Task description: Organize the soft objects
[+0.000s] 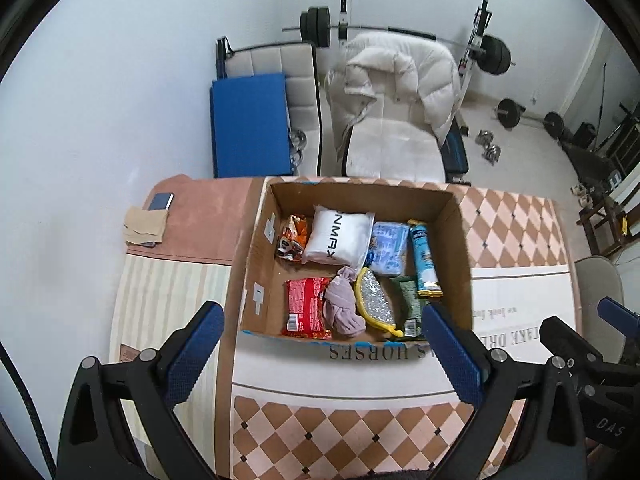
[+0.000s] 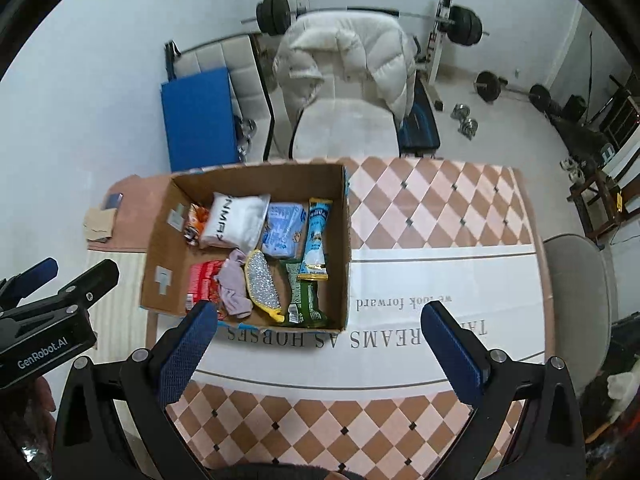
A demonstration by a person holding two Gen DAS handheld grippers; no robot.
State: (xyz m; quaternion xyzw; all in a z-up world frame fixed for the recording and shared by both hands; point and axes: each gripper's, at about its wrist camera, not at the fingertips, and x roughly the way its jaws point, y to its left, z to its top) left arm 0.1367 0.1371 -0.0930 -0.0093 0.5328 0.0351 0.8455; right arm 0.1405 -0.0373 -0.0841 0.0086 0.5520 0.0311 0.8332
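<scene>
Checkered tablecloth (image 2: pixel 432 216), gym room behind.

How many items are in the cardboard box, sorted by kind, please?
In the cardboard box:
Sealed packets: 5 (orange, red, light blue, tall blue, green)
White pouch: 1
Mauve cloth: 1
Silver scrubber: 1
Total: 8
</scene>
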